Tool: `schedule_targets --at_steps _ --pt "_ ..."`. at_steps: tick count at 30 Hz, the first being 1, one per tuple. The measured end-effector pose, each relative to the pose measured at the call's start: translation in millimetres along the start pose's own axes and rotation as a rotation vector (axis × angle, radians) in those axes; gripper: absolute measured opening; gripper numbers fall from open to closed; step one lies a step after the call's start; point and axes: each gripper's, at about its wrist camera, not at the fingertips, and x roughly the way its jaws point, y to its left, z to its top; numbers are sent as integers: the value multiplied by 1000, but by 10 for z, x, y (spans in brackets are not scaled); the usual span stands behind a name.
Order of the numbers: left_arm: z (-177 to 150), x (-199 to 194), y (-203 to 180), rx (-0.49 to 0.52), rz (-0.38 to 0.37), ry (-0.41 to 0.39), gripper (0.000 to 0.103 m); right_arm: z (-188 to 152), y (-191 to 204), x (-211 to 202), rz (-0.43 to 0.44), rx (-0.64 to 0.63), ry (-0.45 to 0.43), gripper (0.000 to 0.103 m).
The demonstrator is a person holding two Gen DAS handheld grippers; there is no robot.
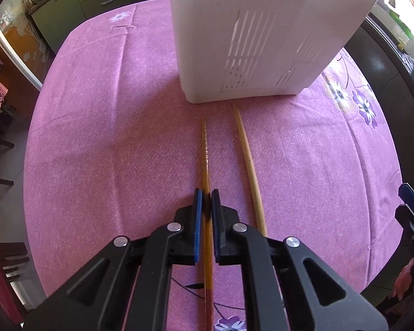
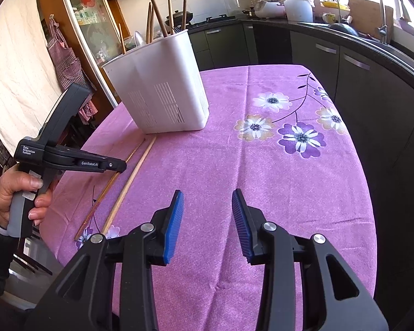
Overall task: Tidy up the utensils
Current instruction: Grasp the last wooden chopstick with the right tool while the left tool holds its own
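Note:
My left gripper point(image 1: 206, 201) is shut on a dark brown chopstick point(image 1: 204, 149) that lies on the purple cloth, ridged tip pointing at the white slotted utensil holder point(image 1: 262, 35). A pale chopstick point(image 1: 248, 160) lies just to its right, almost parallel. In the right wrist view a hand holds the left gripper point(image 2: 121, 167) over both chopsticks, brown point(image 2: 96, 207) and pale point(image 2: 132, 176). The holder point(image 2: 162, 93) contains several upright chopsticks and a spoon. My right gripper point(image 2: 207, 201) hovers open over bare cloth with nothing between its blue pads.
The round table wears a purple flowered tablecloth point(image 2: 276, 193). A dark kitchen counter with sink and taps point(image 2: 345, 27) curves behind and to the right. Wooden chairs point(image 1: 2, 149) stand off the table's left edge. A checked apron point(image 2: 63, 55) hangs by the glass door.

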Motion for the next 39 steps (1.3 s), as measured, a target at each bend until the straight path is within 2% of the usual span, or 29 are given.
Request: schedule_targets --at_steps 4,11,18,21,23,28,31,39 --pt "-167 -86 155 -29 -11 -25 7 -13 -37 1 -8 5 5 37" --pt "-491 -500 335 -75 -45 -162 7 51 -38 123 -20 -8 50 40" --pt "-617 -958 427 -76 -94 -289 7 201 396 503 -6 -108 130 40" --pt "-657 -1086 458 -63 -88 -327 7 307 631 646 -1 -147 146 40" --pt "-684 -1136 478 -60 -88 -343 7 367 785 744 -10 -176 155 39" --pt "-730 -1213 507 -57 -93 -365 7 455 1074 1002 -3 -207 187 29" --pt "-740 -1246 513 -54 -96 -373 7 460 1194 1168 10 -214 216 29" --pt "-753 -1230 493 -40 -103 -367 7 421 1382 1486 -25 -249 276 29"
